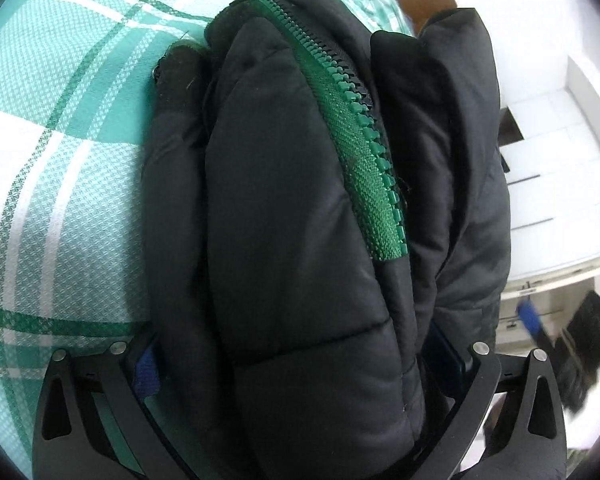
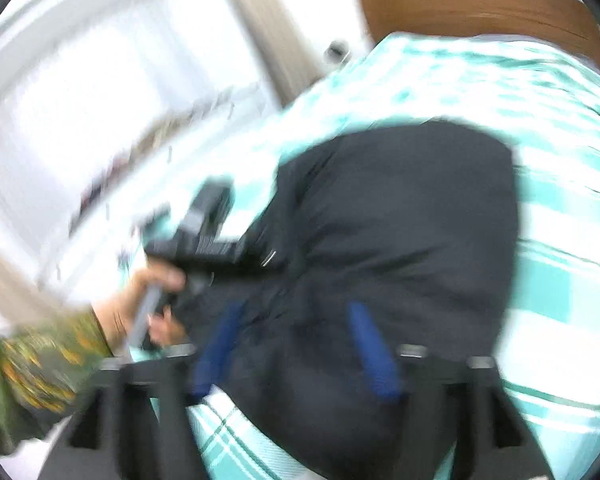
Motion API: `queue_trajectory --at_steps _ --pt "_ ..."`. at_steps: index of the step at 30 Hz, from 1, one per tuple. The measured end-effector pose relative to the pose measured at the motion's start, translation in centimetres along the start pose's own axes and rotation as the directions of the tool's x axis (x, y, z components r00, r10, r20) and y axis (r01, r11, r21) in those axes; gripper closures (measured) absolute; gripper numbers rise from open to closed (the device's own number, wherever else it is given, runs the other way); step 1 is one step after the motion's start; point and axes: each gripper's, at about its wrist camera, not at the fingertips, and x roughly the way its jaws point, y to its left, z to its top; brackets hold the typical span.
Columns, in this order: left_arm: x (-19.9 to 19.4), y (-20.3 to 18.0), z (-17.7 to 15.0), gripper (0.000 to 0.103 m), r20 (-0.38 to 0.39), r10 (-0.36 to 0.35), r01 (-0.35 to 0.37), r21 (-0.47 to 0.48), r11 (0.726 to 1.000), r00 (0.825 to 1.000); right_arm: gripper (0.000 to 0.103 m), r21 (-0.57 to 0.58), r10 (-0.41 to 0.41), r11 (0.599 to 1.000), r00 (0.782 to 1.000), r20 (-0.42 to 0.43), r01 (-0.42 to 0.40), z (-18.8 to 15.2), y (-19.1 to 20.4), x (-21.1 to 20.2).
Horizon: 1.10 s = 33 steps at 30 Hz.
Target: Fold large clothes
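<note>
No writing can be read. The black jacket (image 1: 300, 208) is bundled on a green-checked bedsheet (image 1: 60, 140) below a wooden headboard (image 2: 480, 8). It is straddled by the wide-spread left gripper (image 1: 300, 364) and right gripper (image 2: 296, 348), apparently ungripped.

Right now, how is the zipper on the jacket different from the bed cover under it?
The zipper is one narrow, dark green strip with plastic teeth; the bed cover is wide, pale teal and white, in a woven check pattern. The zipper curves over the bundled black jacket, while the bed cover lies spread out beneath it. Both have green in them.
</note>
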Motion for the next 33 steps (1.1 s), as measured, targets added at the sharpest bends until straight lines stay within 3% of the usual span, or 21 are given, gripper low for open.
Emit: queue_trajectory --at_steps 1,3,5,7,11,14,15,16,19,22,24,28,33 --pt "-0.1 0.0 0.1 0.0 -0.002 0.001 -0.001 0.002 1.0 1.0 0.016 0.044 -0.018 0.999 0.999 0.027 0.017 0.0 -2.6 -1.3" --pt "-0.2 0.0 0.2 0.0 -0.011 0.001 -0.001 0.008 1.0 1.0 0.016 0.117 -0.021 0.993 0.999 -0.025 0.024 -0.4 -6.6 -1.3" --pt "0.3 -0.3 0.7 0.0 -0.018 0.001 -0.001 0.008 1.0 1.0 0.016 0.185 0.035 0.982 0.997 -0.07 -0.021 -1.3 -9.3 -0.3" --pt "0.4 -0.5 1.0 0.0 -0.023 0.005 -0.005 0.008 1.0 1.0 0.016 0.263 0.149 0.958 0.983 -0.108 -0.117 -2.5 -11.4 1.6" --pt "1.0 -1.1 1.6 0.0 -0.035 0.007 -0.007 0.011 1.0 0.999 0.016 0.312 0.279 0.922 0.952 -0.123 -0.23 -3.1 -12.4 5.5" --pt "2.3 -1.2 3.1 0.0 -0.05 0.005 -0.004 0.016 1.0 0.999 0.001 0.364 0.331 0.895 0.932 -0.149 -0.259 -2.7 -13.2 9.5" --pt "2.6 -1.1 3.8 0.0 -0.048 0.002 -0.001 0.013 1.0 0.999 0.001 0.405 0.374 0.871 0.91 -0.177 -0.279 -2.5 -13.9 11.7" --pt "2.8 -1.0 4.3 0.0 -0.04 -0.003 0.003 0.003 1.0 0.999 0.001 0.411 0.389 0.864 0.903 -0.181 -0.29 -2.5 -13.9 12.5" --pt "3.2 -1.2 5.4 0.0 -0.005 0.014 -0.015 -0.033 0.999 1.0 0.001 0.331 0.358 0.901 0.913 -0.198 -0.281 -1.3 -12.6 13.9" --pt "2.8 -3.1 4.9 0.005 0.054 0.047 -0.047 -0.003 0.999 0.997 0.013 0.206 0.338 0.931 0.925 -0.173 -0.301 -0.3 -9.8 11.9" --pt "1.7 -4.4 3.9 0.01 0.119 0.017 -0.019 0.018 1.0 0.993 0.022 0.146 0.363 0.927 0.922 -0.134 -0.344 -0.1 -8.1 10.0" --pt "-1.3 -8.6 3.6 0.011 0.232 -0.029 0.01 0.081 0.997 0.972 0.023 0.058 0.42 0.907 0.906 -0.053 -0.417 1.2 -5.6 6.4" --pt "-3.8 -13.3 8.4 0.011 0.321 -0.05 0.006 0.137 0.991 0.946 0.023 -0.018 0.451 0.893 0.892 0.027 -0.45 5.8 -5.9 4.0"
